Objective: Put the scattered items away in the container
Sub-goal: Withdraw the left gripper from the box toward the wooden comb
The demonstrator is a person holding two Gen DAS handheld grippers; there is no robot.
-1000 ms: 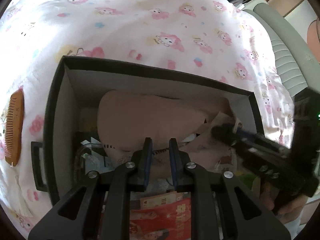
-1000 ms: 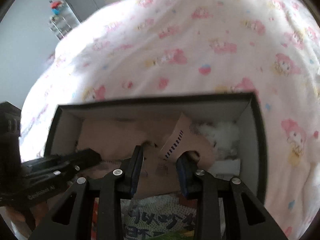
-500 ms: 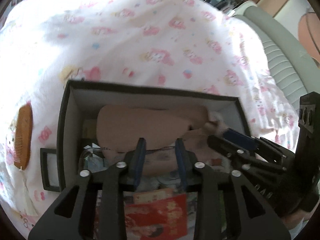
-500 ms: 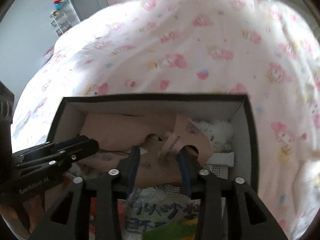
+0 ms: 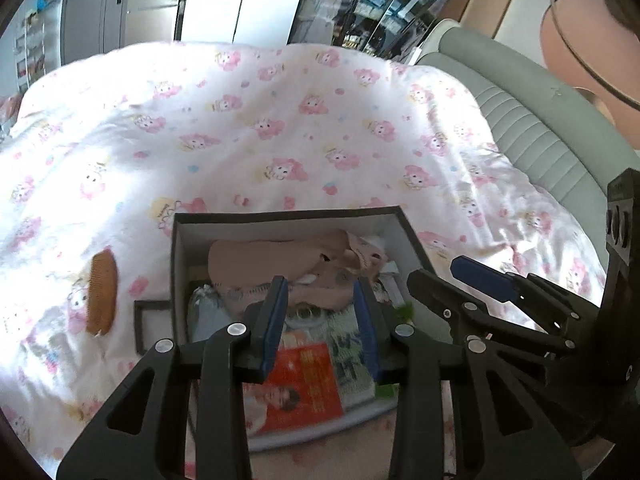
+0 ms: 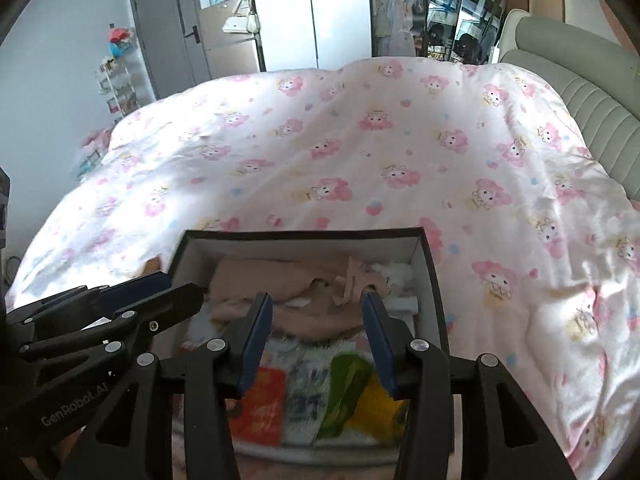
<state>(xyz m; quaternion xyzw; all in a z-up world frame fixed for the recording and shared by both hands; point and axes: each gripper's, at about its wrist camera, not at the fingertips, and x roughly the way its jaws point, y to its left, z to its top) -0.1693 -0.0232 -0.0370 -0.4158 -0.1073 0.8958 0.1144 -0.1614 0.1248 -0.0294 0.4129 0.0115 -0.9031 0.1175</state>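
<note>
A black box with white inner walls (image 5: 182, 264) (image 6: 426, 280) sits on the bed. It holds a beige cloth (image 5: 276, 256) (image 6: 288, 276), a red booklet (image 5: 304, 384) (image 6: 260, 404), a green-and-yellow packet (image 6: 360, 392) and other small items. A brown wooden comb (image 5: 103, 294) lies on the quilt left of the box. My left gripper (image 5: 320, 320) is open and empty above the box's near end. My right gripper (image 6: 318, 336) is open and empty above the box too; it shows at the right in the left wrist view (image 5: 480, 280).
The pink cartoon-print quilt (image 6: 360, 140) covers the bed all around the box. A grey padded headboard (image 5: 540, 120) runs along the right. Wardrobes and a door (image 6: 224, 40) stand beyond the bed's far side. A black frame-like piece (image 5: 154, 326) lies against the box's left side.
Both grippers have pulled back and up from the box and opened wider. The beige cloth now lies loose in the box, and more of the bed and room shows.
</note>
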